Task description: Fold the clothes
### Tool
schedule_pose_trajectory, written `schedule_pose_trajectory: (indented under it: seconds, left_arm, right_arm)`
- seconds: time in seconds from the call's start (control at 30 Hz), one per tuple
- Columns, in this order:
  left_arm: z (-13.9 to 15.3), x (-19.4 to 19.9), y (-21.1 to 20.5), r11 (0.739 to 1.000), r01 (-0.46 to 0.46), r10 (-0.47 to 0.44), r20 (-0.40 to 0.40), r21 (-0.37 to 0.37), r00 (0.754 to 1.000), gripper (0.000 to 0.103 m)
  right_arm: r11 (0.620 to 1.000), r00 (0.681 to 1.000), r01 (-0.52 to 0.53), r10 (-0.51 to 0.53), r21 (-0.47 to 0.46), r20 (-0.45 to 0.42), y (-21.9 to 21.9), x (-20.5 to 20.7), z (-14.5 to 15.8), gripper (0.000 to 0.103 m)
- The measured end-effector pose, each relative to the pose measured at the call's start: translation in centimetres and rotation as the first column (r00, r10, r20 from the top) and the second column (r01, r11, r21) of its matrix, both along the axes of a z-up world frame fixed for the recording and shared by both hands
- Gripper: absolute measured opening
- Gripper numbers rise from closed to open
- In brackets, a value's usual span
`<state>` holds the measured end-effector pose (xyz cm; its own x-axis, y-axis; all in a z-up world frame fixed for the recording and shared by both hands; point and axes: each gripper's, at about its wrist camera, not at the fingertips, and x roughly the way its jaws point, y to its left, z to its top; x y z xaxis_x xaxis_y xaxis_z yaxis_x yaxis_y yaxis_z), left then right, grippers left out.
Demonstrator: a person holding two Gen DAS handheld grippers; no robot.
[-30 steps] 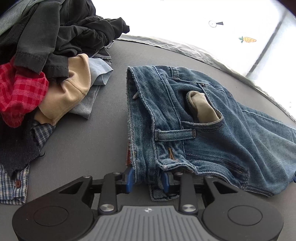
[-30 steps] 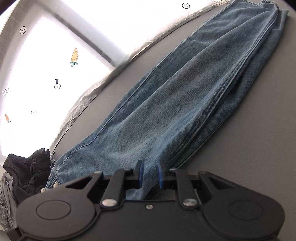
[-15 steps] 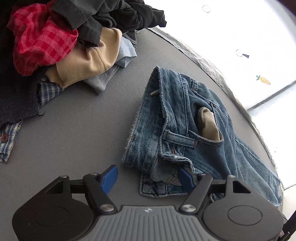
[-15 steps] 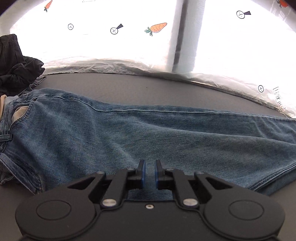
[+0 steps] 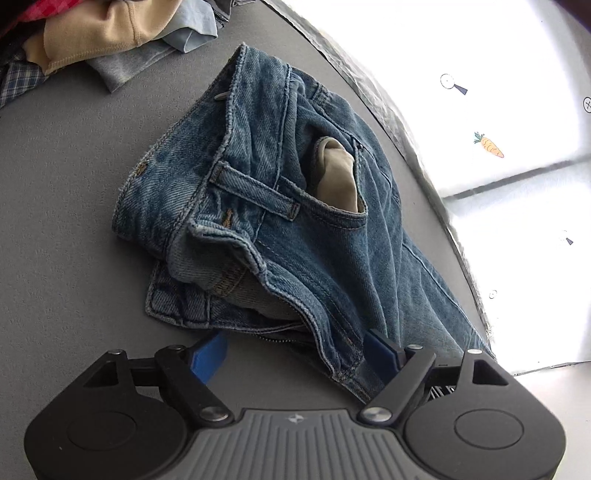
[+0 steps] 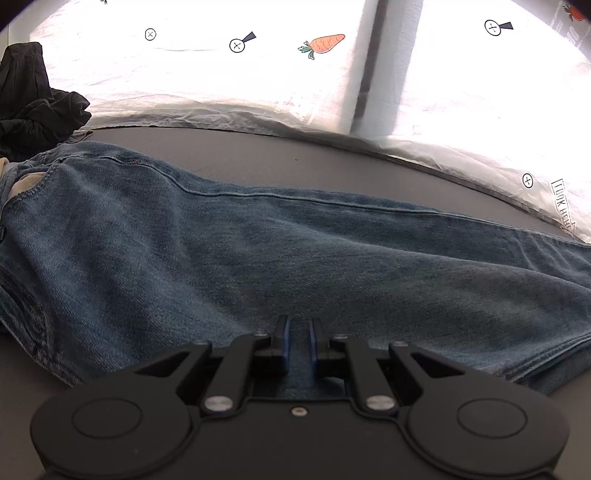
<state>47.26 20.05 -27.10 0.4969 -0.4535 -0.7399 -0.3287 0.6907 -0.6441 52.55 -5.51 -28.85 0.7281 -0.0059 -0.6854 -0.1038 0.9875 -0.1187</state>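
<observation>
A grey surface carries everything. Blue jeans lie flat on it, legs stretched along its far edge, where crinkled white sheeting borders it. A heap of mixed clothes sits just beyond the waistband.

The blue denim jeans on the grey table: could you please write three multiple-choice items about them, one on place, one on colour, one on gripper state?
1. Where does the pile of mixed clothes lie in the left wrist view?
A. upper left, beyond the waistband
B. on top of the jeans' legs
C. off the table

2. What colour is the pocket lining showing on the blue denim jeans?
A. red
B. beige
C. black

3. How stands the left gripper?
A. shut on the waistband
B. open, fingers spread wide
C. out of view

Answers: 1 A, the pile sits on the grey table past the waistband; 2 B, pale beige cloth shows at the pocket mouth; 3 B, its blue pads stand far apart.
</observation>
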Motion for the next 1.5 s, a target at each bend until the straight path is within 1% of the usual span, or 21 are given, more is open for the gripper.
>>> schedule_pose_trajectory:
  seconds: [0.07,0.17,0.3,0.4,0.53,0.67,0.7,0.77,0.83,0.87,0.97,1.17,1.2,1.27,1.3,1.33,1.37,1.4,1.43,1.47,1.5]
  left_arm:
    - [-0.7,0.0,-0.6,0.999,-0.053,0.053,-0.017,-0.001,0.998,0.082]
    - [-0.7,-0.1,-0.4,0.99,-0.143,0.143,0.01,-0.014,0.99,0.084]
    - [-1.2,0.1,0.2,0.979,-0.195,0.195,-0.017,-0.057,0.981,0.084]
    - [-1.1,0.4,0.3,0.976,-0.211,0.21,-0.032,-0.053,0.977,0.082]
    - [-1.4,0.5,1.0,0.944,-0.311,0.302,-0.085,-0.111,0.949,0.081]
    - [-1.4,0.2,2.2,0.909,-0.391,0.381,-0.091,-0.146,0.92,0.077]
    - [-1.2,0.0,2.5,0.907,-0.399,0.392,-0.073,-0.135,0.917,0.076]
    - [0.1,-0.4,2.8,0.901,-0.434,0.433,0.028,0.032,0.901,0.076]
    - [0.8,-0.5,3.8,0.884,-0.449,0.442,0.084,0.132,0.893,0.076]
    - [0.4,-0.5,4.6,0.89,-0.446,0.441,0.069,0.094,0.895,0.077]
    - [-1.2,-1.6,7.9,0.879,-0.477,0.476,-0.02,-0.025,0.879,0.077]
    - [-1.0,-0.1,6.9,0.919,-0.394,0.394,0.03,0.0,0.919,0.091]
    - [-1.5,1.0,6.4,0.936,-0.35,0.351,0.024,-0.034,0.936,0.091]
    - [-1.7,2.1,5.3,0.955,-0.294,0.295,0.024,-0.032,0.955,0.093]
    - [-1.4,2.4,4.5,0.963,-0.27,0.269,0.025,0.019,0.963,0.093]
    - [-1.1,2.7,3.8,0.967,-0.245,0.244,0.026,0.074,0.97,0.089]
    - [-0.7,3.0,3.1,0.967,-0.22,0.218,0.025,0.128,0.976,0.075]
    - [-0.6,3.2,2.6,0.967,-0.194,0.192,0.028,0.165,0.981,0.068]
    - [-0.4,3.3,2.1,0.965,-0.169,0.166,0.03,0.202,0.986,0.052]
    - [-0.5,3.3,2.1,0.972,-0.158,0.154,0.034,0.171,0.987,0.042]
    - [-0.6,3.3,2.4,0.976,-0.174,0.171,0.035,0.131,0.985,0.039]
  right_arm:
    - [1.0,1.0,0.004,-0.004,0.003,0.003,0.1,0.1,-0.2,0.011]
    - [1.0,1.0,0.009,-0.009,0.009,0.007,0.1,0.2,-0.3,0.011]
    - [0.999,1.0,0.018,-0.018,0.028,0.005,-0.1,0.2,-0.3,0.011]
    - [0.999,1.0,0.02,-0.02,0.03,0.008,-0.1,0.0,-0.3,0.011]
    - [0.999,1.0,0.028,-0.028,0.044,0.008,-0.3,-0.2,-0.3,0.011]
    - [0.999,1.0,0.026,-0.026,0.046,0.007,-0.3,-0.2,-0.2,0.011]
    - [0.999,1.0,0.027,-0.027,0.046,0.007,-0.3,-0.3,-0.2,0.011]
    - [0.999,1.0,0.028,-0.029,0.046,0.007,-0.3,-0.4,-0.2,0.011]
    - [0.999,1.0,0.03,-0.03,0.046,0.009,-0.3,-0.4,-0.2,0.011]
    - [0.998,0.999,0.031,-0.031,0.046,0.009,-0.3,-0.5,-0.3,0.011]
    - [0.998,0.999,0.035,-0.036,0.047,0.015,-0.2,-0.6,-0.3,0.011]
    - [0.998,0.999,0.034,-0.035,0.051,0.015,-0.4,-0.4,-0.3,0.011]
    - [0.998,0.999,0.033,-0.034,0.049,0.016,-0.3,-0.4,-0.3,0.011]
    - [0.998,0.999,0.033,-0.034,0.051,0.017,-0.4,-0.4,-0.3,0.011]
    - [0.998,0.999,0.033,-0.034,0.052,0.017,-0.4,-0.4,-0.3,0.011]
    - [0.998,0.999,0.032,-0.033,0.054,0.016,-0.5,-0.4,-0.3,0.011]
    - [0.998,0.999,0.031,-0.032,0.054,0.014,-0.5,-0.4,-0.3,0.011]
    - [0.998,0.999,0.034,-0.035,0.055,0.011,-0.4,-0.3,-0.2,0.011]
    - [0.998,0.999,0.037,-0.038,0.056,0.008,-0.4,-0.2,-0.2,0.011]
    - [0.998,0.999,0.038,-0.039,0.057,0.007,-0.4,-0.2,-0.2,0.011]
    - [0.997,0.999,0.039,-0.04,0.061,0.009,-0.4,-0.2,-0.2,0.01]
